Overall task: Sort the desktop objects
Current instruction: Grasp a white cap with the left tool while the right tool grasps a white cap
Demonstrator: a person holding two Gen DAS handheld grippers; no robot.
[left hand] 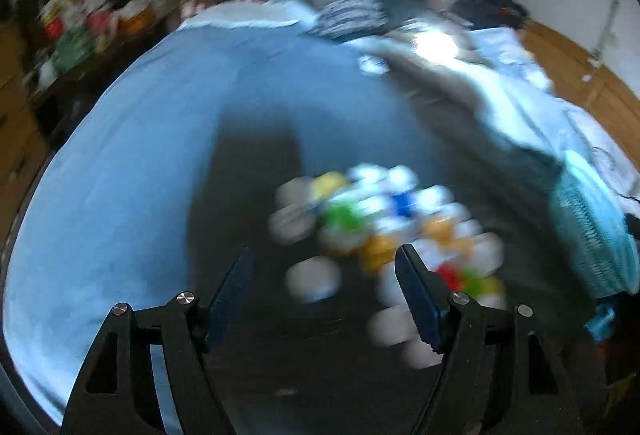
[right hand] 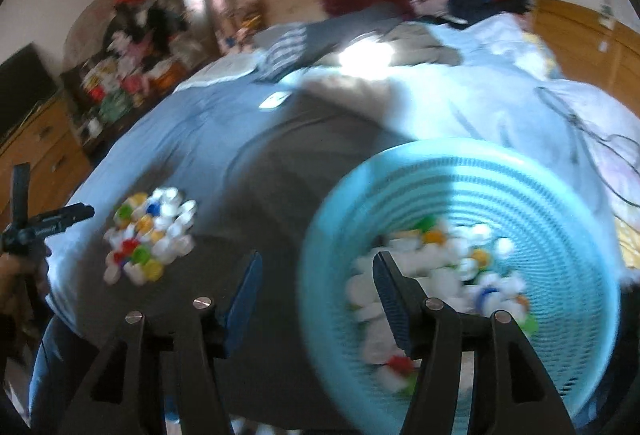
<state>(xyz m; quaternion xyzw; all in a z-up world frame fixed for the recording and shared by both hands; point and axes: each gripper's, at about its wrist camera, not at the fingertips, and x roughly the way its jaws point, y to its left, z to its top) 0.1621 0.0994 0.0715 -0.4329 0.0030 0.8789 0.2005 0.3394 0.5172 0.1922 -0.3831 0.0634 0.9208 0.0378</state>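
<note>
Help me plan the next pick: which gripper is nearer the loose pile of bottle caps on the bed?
Left. The left gripper hangs open right over the pile of bottle caps. The right gripper is open at the turquoise basket, the pile off to its left.

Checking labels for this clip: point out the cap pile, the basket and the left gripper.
cap pile (right hand: 150,241): right wrist view, middle of the heap on the bed.
basket (right hand: 560,203): right wrist view, inner wall of the blue mesh.
left gripper (left hand: 324,265): left wrist view, midway between its fingers.
</note>
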